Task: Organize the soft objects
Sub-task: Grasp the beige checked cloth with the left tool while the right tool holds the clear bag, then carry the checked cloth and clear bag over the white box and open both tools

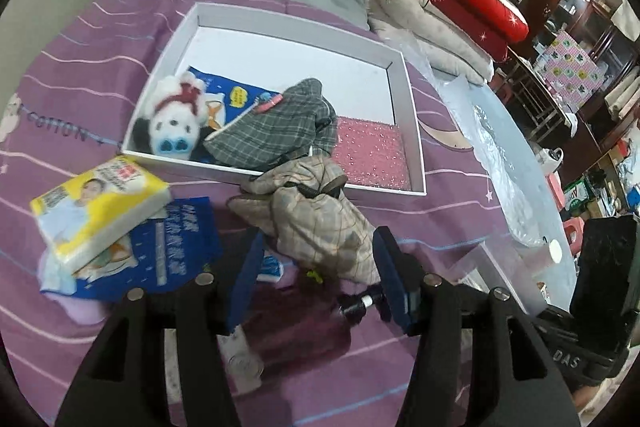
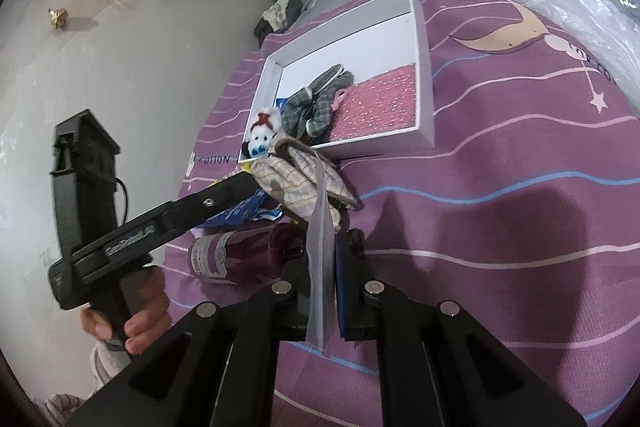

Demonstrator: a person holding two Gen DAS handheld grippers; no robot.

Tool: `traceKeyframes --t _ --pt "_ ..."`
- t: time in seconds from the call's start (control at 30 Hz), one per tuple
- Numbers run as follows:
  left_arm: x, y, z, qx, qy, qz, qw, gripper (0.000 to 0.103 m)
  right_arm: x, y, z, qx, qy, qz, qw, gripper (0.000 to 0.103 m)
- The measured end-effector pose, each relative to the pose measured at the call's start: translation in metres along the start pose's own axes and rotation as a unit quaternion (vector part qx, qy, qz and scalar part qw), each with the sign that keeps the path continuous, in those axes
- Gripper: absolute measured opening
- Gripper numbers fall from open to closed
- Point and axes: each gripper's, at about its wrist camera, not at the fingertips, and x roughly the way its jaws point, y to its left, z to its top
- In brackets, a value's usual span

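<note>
Left tool (image 1: 316, 267) jaws apart, straddling beige checked cloth (image 1: 320, 223) on the bed, just near of the white box (image 1: 412, 131). Right tool (image 2: 334, 287) clamped on a clear plastic strip (image 2: 320, 267). Risk: closing snags the bottle (image 1: 296, 331) underneath.

Just ahead of the left gripper (image 1: 316, 267), the beige checked cloth (image 1: 320, 223) hides part of a dark red bottle (image 1: 296, 331); the bottle's label print is unreadable.
</note>
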Motion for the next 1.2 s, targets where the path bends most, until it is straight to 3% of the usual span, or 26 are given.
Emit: traceKeyframes --t 0.1,0.3,0.43,0.67,0.87,0.97,1.1,1.2 --pt "0.012 -0.005 0.005 0.011 0.008 0.018 0.9998 0.058 0.001 -0.002 0.001 0.006 -0.002 0.002 1.000 0.005" --pt "0.032 0.001 0.012 -0.012 0.019 0.026 0.9994 0.057 0.003 -0.005 0.000 0.008 0.003 0.003 1.000 0.005" --pt "0.041 0.009 0.008 -0.029 0.034 0.017 0.9989 0.042 0.005 -0.004 -0.001 0.007 0.007 0.003 1.000 0.005" --pt "0.019 0.007 -0.005 -0.026 0.008 0.019 0.9995 0.040 0.004 -0.005 0.001 0.011 0.004 0.002 1.000 0.005" --pt "-0.013 0.000 -0.014 -0.007 -0.018 -0.004 0.9998 0.039 0.004 -0.005 0.001 0.015 0.006 0.010 1.000 0.005" --pt "-0.026 -0.003 -0.017 0.002 -0.023 -0.003 0.9997 0.039 0.005 -0.002 0.001 0.014 0.007 0.014 1.000 0.005" --pt "-0.042 -0.004 -0.014 0.020 -0.045 0.031 0.9983 0.039 0.006 0.004 0.003 0.012 0.008 0.019 1.000 0.005" --pt "-0.047 0.003 -0.006 0.008 -0.049 0.025 0.9985 0.039 0.006 0.009 0.006 0.012 0.007 0.025 1.000 0.005"
